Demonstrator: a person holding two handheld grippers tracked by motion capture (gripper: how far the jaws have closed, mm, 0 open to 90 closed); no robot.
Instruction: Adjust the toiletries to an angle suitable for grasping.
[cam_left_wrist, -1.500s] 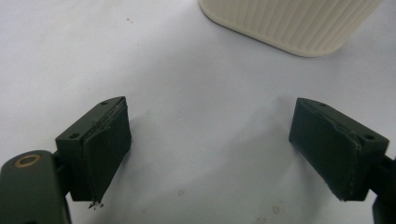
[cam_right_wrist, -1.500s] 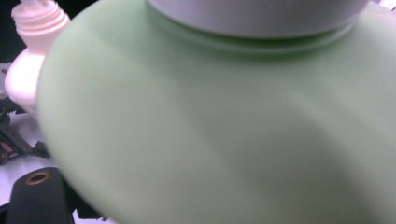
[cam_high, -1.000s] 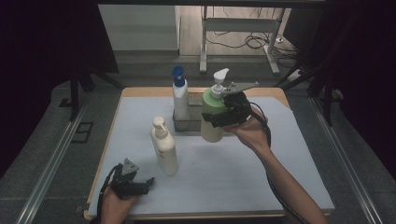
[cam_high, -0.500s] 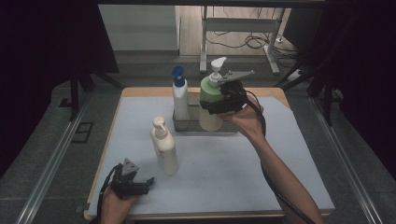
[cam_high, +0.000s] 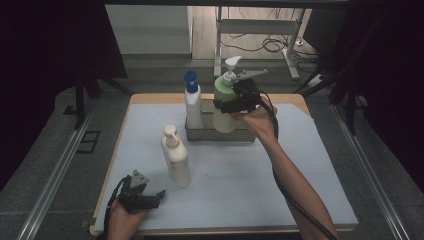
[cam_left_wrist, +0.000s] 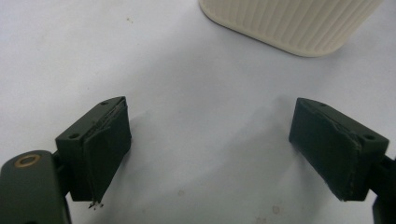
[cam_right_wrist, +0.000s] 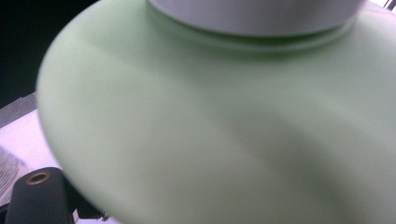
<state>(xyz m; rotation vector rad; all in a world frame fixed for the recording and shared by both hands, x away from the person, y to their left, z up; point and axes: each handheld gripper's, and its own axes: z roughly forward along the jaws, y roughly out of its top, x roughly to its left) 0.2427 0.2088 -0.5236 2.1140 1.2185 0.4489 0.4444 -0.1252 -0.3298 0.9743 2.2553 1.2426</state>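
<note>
Green pump bottle (cam_high: 226, 102) clamped in right gripper (cam_high: 235, 102) above grey tray (cam_high: 220, 134); left gripper (cam_high: 152, 199) open, resting on desk (cam_high: 240, 175).

High view above the table (cam_high: 300, 165); gripper views close, along their jaws.

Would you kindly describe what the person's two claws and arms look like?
Both claws are black. The left claw carries a grey three-cornered plate on top and square, worn dark pads. A black cable trails from each; the right claw's runs along the forearm. The forearms are bare, no sleeves showing.
</note>
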